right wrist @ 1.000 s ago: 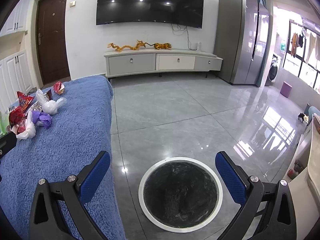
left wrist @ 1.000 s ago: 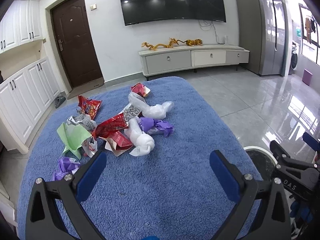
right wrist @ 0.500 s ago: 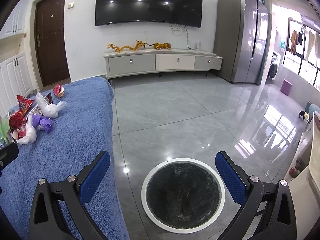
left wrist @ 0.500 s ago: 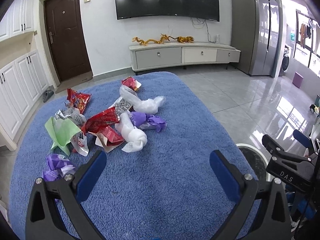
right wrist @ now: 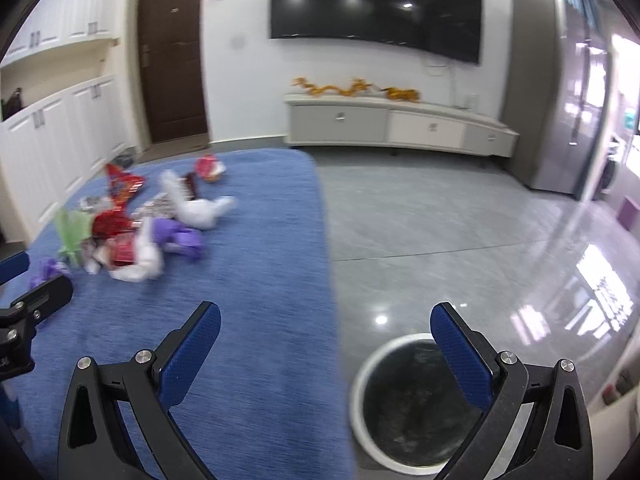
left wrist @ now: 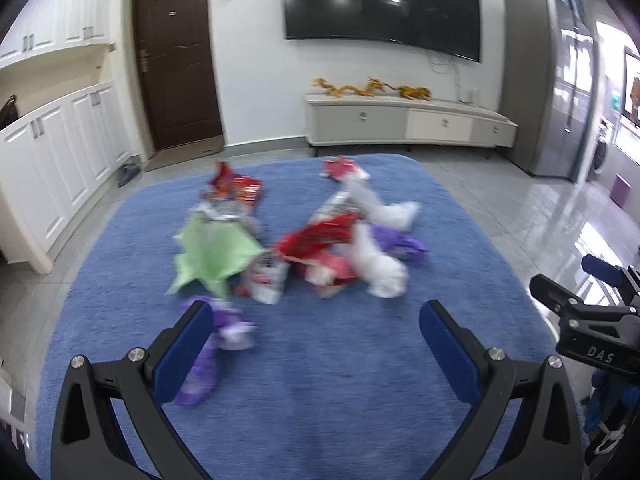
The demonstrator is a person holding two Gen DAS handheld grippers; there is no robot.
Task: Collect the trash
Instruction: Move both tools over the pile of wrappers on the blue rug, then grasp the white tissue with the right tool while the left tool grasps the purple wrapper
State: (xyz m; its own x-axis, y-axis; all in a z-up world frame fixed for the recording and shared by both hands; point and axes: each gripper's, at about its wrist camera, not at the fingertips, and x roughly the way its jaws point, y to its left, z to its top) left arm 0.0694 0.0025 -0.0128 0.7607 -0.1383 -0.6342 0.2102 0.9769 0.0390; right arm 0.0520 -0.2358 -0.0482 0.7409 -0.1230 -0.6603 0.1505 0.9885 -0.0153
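Note:
A heap of trash lies on a blue towel-covered table (left wrist: 320,380): a green paper (left wrist: 212,252), red wrappers (left wrist: 320,236), white bags (left wrist: 384,268), purple bags (left wrist: 400,244) and a purple wrapper (left wrist: 224,328) nearest my left finger. My left gripper (left wrist: 316,344) is open and empty, just short of the heap. My right gripper (right wrist: 326,348) is open and empty, over the table's right edge. The heap shows at the left in the right wrist view (right wrist: 140,232). A round white-rimmed bin (right wrist: 412,400) with a black liner stands on the floor under my right finger.
The right gripper's body (left wrist: 592,328) shows at the right of the left wrist view. A grey tiled floor (right wrist: 440,232), a TV cabinet (right wrist: 396,128), a fridge (right wrist: 560,100), white cupboards (left wrist: 60,152) and a brown door (left wrist: 176,60) surround the table.
Both grippers have swung left and forward toward the heap. The bin has slid from the centre to the lower right of the right wrist view. Both stay open.

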